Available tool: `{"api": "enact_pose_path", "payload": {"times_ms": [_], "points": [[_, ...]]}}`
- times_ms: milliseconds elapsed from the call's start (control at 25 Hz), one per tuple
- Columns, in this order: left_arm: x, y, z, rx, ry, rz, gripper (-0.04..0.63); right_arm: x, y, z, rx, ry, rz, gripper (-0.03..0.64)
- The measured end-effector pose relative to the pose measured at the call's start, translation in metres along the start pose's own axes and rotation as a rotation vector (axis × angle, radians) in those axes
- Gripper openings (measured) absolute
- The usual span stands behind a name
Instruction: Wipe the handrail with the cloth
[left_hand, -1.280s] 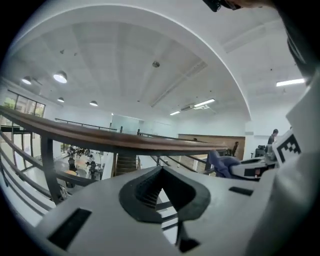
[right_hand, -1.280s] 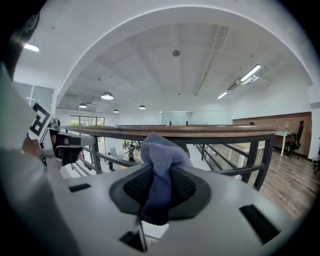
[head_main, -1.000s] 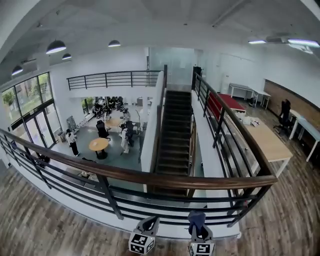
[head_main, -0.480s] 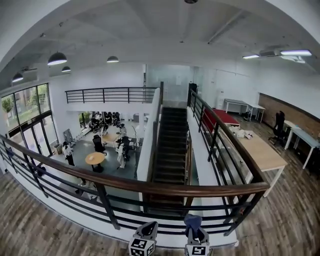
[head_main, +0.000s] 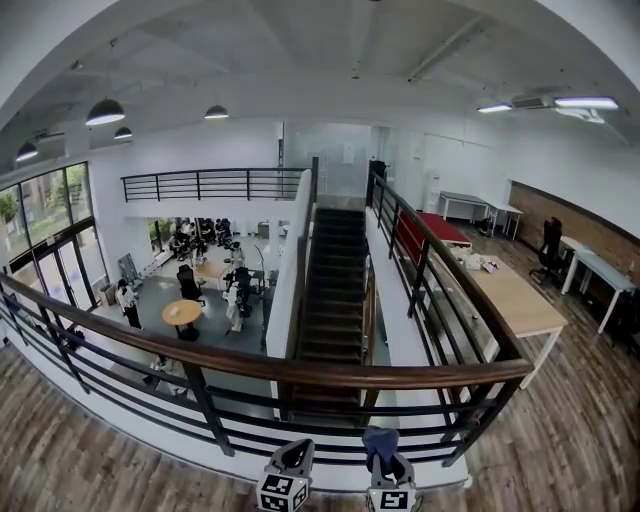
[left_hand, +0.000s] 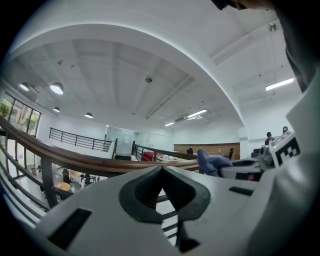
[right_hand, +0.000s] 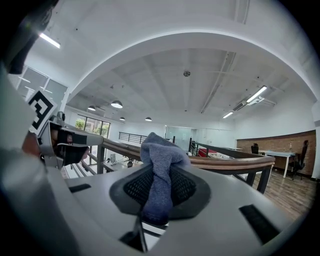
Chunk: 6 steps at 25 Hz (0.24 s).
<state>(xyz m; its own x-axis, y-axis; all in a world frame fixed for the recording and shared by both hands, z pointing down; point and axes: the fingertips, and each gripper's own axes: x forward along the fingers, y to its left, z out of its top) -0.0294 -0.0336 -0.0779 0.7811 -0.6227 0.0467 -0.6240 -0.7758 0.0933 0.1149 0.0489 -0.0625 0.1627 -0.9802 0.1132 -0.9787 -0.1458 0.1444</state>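
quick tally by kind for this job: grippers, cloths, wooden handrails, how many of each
grippers: 2, the left gripper and the right gripper
cloth: 1, blue, pinched in the right gripper
handrail: 1, one continuous wooden rail ahead
total: 4

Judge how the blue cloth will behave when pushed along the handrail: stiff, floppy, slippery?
Probably floppy: the cloth bunches and folds over the right tongs pinching it. Likely light: a small pinch holds it up. Its fuzzy weave should drag on the handrail rather than slide.
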Motion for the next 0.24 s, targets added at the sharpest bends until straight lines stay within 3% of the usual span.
{"api": "enact_pose_path", "payload": {"times_ms": [240], "points": [[-0.0035, 0.0037, -0.0015, -0.001, 0.013, 0.001, 0.002, 0.0032, 0.0102, 0.0018, -0.015, 0.000, 0.021, 0.078]]}}
